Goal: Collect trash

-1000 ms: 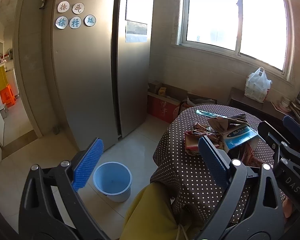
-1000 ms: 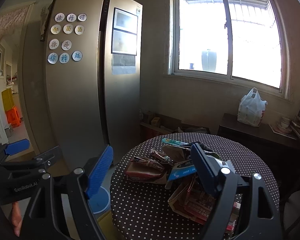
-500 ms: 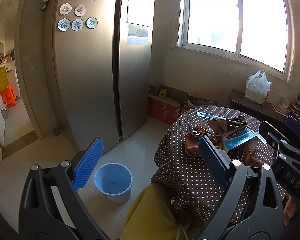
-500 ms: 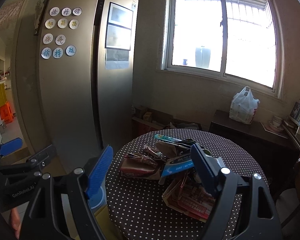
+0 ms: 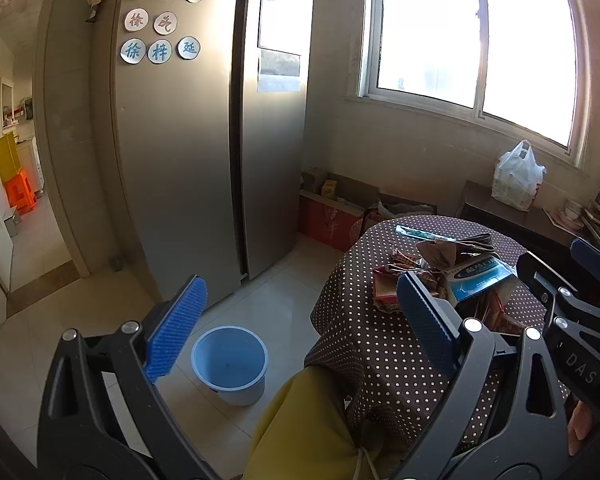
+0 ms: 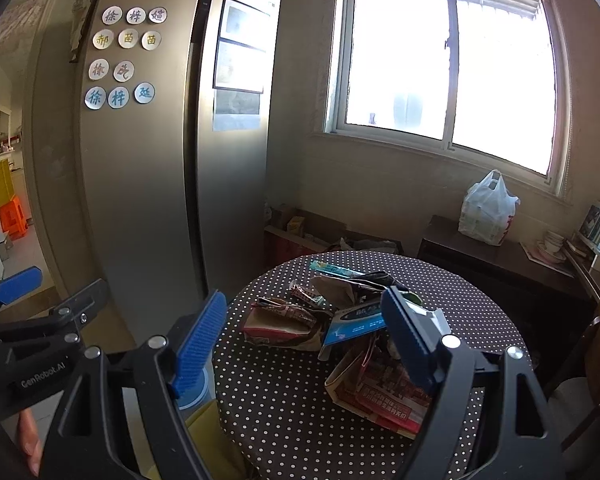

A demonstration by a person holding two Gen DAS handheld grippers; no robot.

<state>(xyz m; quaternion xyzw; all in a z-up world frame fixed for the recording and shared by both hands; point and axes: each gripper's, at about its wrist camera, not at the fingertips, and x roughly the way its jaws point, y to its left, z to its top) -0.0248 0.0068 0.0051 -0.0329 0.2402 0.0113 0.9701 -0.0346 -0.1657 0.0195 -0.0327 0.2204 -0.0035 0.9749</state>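
A pile of trash (image 6: pixel 340 320), wrappers, a blue packet and red printed paper, lies on a round table with a brown polka-dot cloth (image 6: pixel 284 392). The pile also shows in the left wrist view (image 5: pixel 448 272). A light blue bucket (image 5: pixel 230 364) stands on the floor left of the table. My left gripper (image 5: pixel 300 332) is open and empty, held above the floor between bucket and table. My right gripper (image 6: pixel 304 340) is open and empty, above the table's near edge, short of the pile.
A tall silver fridge (image 5: pixel 204 140) stands at the left. A yellow chair back (image 5: pixel 300 428) sits under the table's near edge. Cardboard boxes (image 5: pixel 332 212) line the wall under the window. A dark sideboard (image 6: pixel 496 256) carries a white plastic bag (image 6: pixel 488 210).
Both views have shifted slightly; the right gripper has come a little closer to the table and pile. Both grippers stay open and empty.
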